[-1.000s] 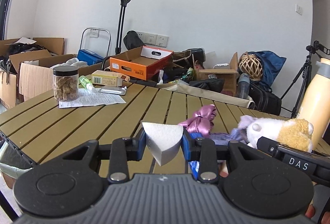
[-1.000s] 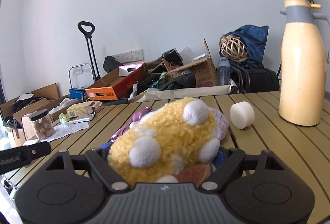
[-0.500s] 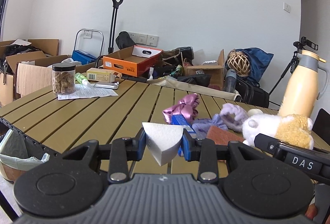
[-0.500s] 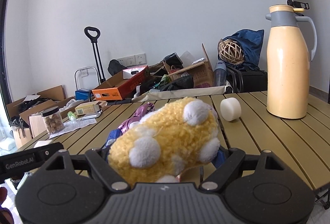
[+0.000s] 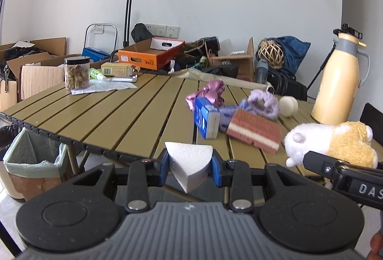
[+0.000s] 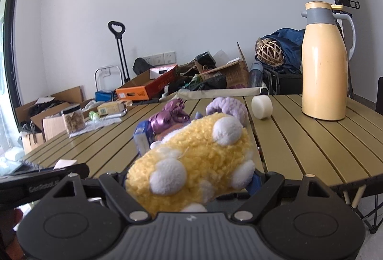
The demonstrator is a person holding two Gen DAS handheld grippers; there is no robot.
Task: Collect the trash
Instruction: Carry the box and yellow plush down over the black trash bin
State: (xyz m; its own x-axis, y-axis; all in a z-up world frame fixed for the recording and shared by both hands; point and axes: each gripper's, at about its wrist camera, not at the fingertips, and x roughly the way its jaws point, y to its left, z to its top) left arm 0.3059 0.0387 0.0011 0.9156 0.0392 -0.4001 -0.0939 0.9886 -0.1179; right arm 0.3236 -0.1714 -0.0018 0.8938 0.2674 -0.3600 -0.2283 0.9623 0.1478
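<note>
Desk (image 5: 115,116): jar (image 5: 76,73) on paper sheet (image 5: 105,87), far left. Middle-right cluster: carton (image 5: 206,117), sponge block (image 5: 255,130) just right of it, ribbon (image 5: 210,92) and scrunchie (image 5: 263,102) behind. Roll (image 5: 289,105) right of scrunchie; flask (image 5: 340,78) farther right. Lined bin (image 5: 33,164) on floor, below desk's left edge. Boxes (image 5: 148,56) on floor behind desk.

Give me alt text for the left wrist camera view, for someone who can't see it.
The left gripper grips a white foam wedge at the near edge of a slatted table. To the right, the other gripper holds a yellow and white plush toy; a lined trash bin sits on the floor at the left.
</note>
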